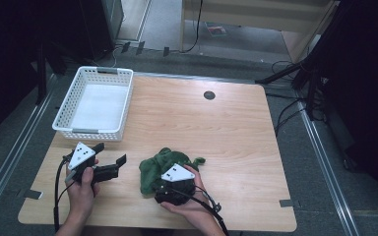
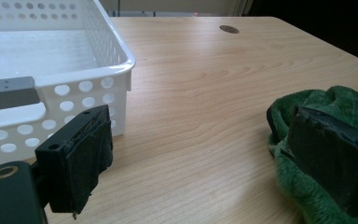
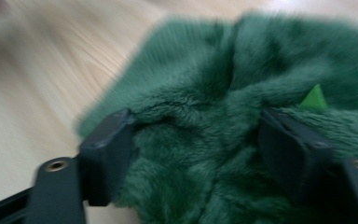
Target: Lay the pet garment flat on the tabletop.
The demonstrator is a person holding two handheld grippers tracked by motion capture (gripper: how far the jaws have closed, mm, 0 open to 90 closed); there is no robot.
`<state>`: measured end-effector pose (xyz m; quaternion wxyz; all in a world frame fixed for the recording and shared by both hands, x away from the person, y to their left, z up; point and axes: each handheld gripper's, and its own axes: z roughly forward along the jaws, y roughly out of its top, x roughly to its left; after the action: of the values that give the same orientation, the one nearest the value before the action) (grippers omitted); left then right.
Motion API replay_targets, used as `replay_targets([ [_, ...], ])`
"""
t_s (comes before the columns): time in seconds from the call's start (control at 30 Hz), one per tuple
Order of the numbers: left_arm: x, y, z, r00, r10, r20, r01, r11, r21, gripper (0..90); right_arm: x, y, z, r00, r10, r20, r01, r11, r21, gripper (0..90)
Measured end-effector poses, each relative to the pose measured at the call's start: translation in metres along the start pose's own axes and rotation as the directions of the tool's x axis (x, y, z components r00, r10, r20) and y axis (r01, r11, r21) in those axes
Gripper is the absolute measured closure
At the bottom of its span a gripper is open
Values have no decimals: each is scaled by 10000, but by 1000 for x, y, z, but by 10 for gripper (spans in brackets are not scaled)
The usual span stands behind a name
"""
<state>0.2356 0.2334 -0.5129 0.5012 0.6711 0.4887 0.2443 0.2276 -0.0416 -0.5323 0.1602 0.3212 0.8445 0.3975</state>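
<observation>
Green fleece cloth (image 1: 165,167) sits between the right gripper's (image 3: 196,154) spread jaws, so close firmly on a thick fold; left gripper (image 1: 112,160) waits open.

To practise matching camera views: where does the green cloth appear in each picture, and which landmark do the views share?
High view: green cloth low centre, under the right gripper.
Left gripper view: at the right edge, behind the right-hand jaw.
Right gripper view: centre, between the jaws.
Shared landmark: the wooden table.
</observation>
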Motion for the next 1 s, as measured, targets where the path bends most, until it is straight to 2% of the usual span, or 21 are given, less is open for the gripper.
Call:
replay_targets([
  [0.07,0,0,1,10000,6,-10,-6,10000,20,73,3,-4,6,9988,-378,312,370,9990,255,274],
  [0.1,0,0,1,10000,25,6,-25,10000,36,73,5,-6,10,9945,-722,754,699,9970,333,361],
  [0.17,-1,0,1,10000,1,36,-1,10000,51,73,7,-10,13,9872,-1153,1105,1121,9931,353,697],
  [0.23,0,0,1,10000,-7,25,7,10000,30,73,3,-8,9,9934,-906,699,896,9958,172,844],
  [0.33,0,1,0,10000,-69,57,69,10000,-10,73,-8,3,-7,9992,-188,-350,180,9996,-226,868],
  [0.4,2,1,0,9999,-56,90,56,10000,-7,73,-12,13,-24,9957,122,-916,-196,9966,-806,870],
  [0.47,1,1,0,9998,-153,144,153,9999,2,73,-18,29,-48,9842,463,-1709,-740,9845,-1590,870],
  [0.5,1,1,1,9996,-223,191,223,9998,4,73,-28,44,-68,9666,871,-2409,-1403,9669,-2133,868],
  [0.53,0,1,1,9994,-263,228,263,9997,-1,73,-28,44,-68,9666,871,-2409,-1403,9669,-2133,868],
  [0.57,-1,1,1,9993,-215,290,214,9998,41,73,-46,56,-80,9410,1820,-2854,-2556,9348,-2466,861],
  [0.6,-3,1,2,9993,-178,334,176,9998,48,73,-46,56,-80,9410,1820,-2854,-2556,9348,-2466,861],
  [0.63,-4,1,2,9993,-131,353,129,9999,70,73,-57,60,-83,9292,2436,-2779,-3158,9140,-2549,840],
  [0.67,-6,1,3,9991,-101,402,97,9999,97,73,-84,61,-76,9184,3570,-1705,-3925,8763,-2795,695],
  [0.7,-6,1,3,9991,-69,419,63,9999,135,73,-84,61,-76,9184,3570,-1705,-3925,8763,-2795,695],
  [0.73,-8,0,5,9988,-39,484,29,9998,202,73,-117,49,-59,8901,4526,528,-4209,8610,-2855,599],
  [0.77,-9,-1,6,9985,-35,551,21,9997,263,73,-117,49,-59,8901,4526,528,-4209,8610,-2855,599],
  [0.8,-10,-2,7,9980,-18,633,-2,9995,318,73,-131,39,-51,8574,4982,1292,-4496,8471,-2833,560],
  [0.83,-12,-3,8,9976,1,688,-27,9993,386,73,-143,30,-47,8259,5484,1311,-4987,8189,-2843,492],
  [0.87,-13,-4,10,9971,39,762,-76,9988,484,73,-151,22,-47,8062,5807,1132,-5329,7959,-2873,473],
  [0.93,-15,-5,16,9955,-74,940,17,9982,607,73,-159,13,-61,8136,5635,1430,-5028,8055,-3137,457],
  [1.0,-19,-5,23,9947,-78,1021,-1,9970,771,74,-160,13,-69,8161,5653,1201,-5023,7966,-3364,453],
])
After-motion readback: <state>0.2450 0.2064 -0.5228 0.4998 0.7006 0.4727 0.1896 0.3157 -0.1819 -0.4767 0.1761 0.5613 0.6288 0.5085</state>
